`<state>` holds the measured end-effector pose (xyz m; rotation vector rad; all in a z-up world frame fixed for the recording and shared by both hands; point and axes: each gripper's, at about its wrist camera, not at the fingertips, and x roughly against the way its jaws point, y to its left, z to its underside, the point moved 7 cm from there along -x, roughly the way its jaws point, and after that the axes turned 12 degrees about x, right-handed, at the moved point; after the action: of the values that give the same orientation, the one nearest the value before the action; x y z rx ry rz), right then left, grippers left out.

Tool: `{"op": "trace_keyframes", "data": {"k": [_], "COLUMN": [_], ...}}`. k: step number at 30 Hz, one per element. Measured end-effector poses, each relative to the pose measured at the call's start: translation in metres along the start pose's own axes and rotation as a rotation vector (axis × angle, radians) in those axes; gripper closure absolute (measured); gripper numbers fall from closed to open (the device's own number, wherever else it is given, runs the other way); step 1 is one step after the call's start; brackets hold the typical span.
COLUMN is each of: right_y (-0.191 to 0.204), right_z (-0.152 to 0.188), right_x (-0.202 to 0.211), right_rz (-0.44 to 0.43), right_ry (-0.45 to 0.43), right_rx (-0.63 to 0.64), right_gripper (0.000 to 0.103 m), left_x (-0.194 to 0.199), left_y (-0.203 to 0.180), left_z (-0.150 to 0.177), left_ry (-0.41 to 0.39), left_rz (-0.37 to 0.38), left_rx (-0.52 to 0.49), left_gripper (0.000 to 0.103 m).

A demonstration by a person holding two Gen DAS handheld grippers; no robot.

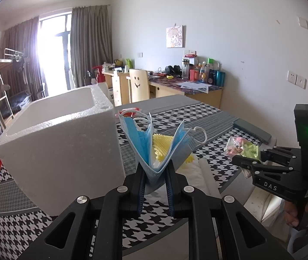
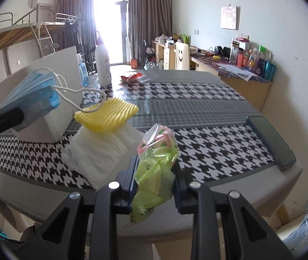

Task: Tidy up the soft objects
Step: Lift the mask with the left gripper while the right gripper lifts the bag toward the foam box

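My left gripper (image 1: 155,171) is shut on a bunch of blue face masks (image 1: 154,143) with white ear loops, held above the table just right of the white foam box (image 1: 60,138). In the right wrist view the masks (image 2: 32,93) hang in front of the foam box (image 2: 52,80). My right gripper (image 2: 155,173) is shut on a crinkly green and clear plastic packet (image 2: 156,164), which also shows in the left wrist view (image 1: 243,148). A yellow foam net (image 2: 108,114) lies on white foam sheets (image 2: 102,151) on the table.
The table has a houndstooth cloth (image 2: 208,136). A dark green phone (image 2: 270,140) lies near its right edge. A red packet (image 2: 130,77) lies at the far side beside a white bottle (image 2: 103,62). Desks, a chair and a bunk bed stand behind.
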<state>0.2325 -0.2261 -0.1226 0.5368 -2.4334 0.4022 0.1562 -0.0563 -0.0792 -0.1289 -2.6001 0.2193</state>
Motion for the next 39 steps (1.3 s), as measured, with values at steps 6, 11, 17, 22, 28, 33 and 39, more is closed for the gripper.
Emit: {"op": "trace_keyframes", "data": {"k": [6, 11, 17, 22, 28, 33, 39], "right_y": [0.004, 0.009, 0.008, 0.006, 0.003, 0.003, 0.003], "right_z": [-0.009, -0.015, -0.024, -0.032, -0.044, -0.054, -0.064], "right_x": [0.004, 0.007, 0.012, 0.016, 0.025, 0.028, 0.031], "right_rz": [-0.003, -0.009, -0.005, -0.002, -0.002, -0.003, -0.010], "right_ry": [-0.026, -0.047, -0.073, -0.093, -0.126, -0.151, -0.175], "right_rx": [0.021, 0.023, 0.016, 0.012, 0.005, 0.007, 0.006], "right_gripper": [0.070, 0.070, 0.070, 0.070, 0.070, 0.070, 0.070], "left_x": [0.003, 0.005, 0.006, 0.005, 0.005, 0.006, 0.010], "left_y": [0.000, -0.002, -0.006, -0.007, -0.006, -0.006, -0.007], "left_z": [-0.007, -0.014, -0.026, -0.034, -0.041, -0.047, -0.056], "left_ry": [-0.017, -0.031, -0.053, -0.066, -0.086, -0.097, -0.124], "left_rz": [0.005, 0.013, 0.025, 0.029, 0.020, 0.020, 0.012], "left_rx": [0.000, -0.004, -0.015, -0.018, -0.025, -0.022, -0.032], "left_gripper": [0.084, 0.084, 0.084, 0.084, 0.084, 0.084, 0.084]}}
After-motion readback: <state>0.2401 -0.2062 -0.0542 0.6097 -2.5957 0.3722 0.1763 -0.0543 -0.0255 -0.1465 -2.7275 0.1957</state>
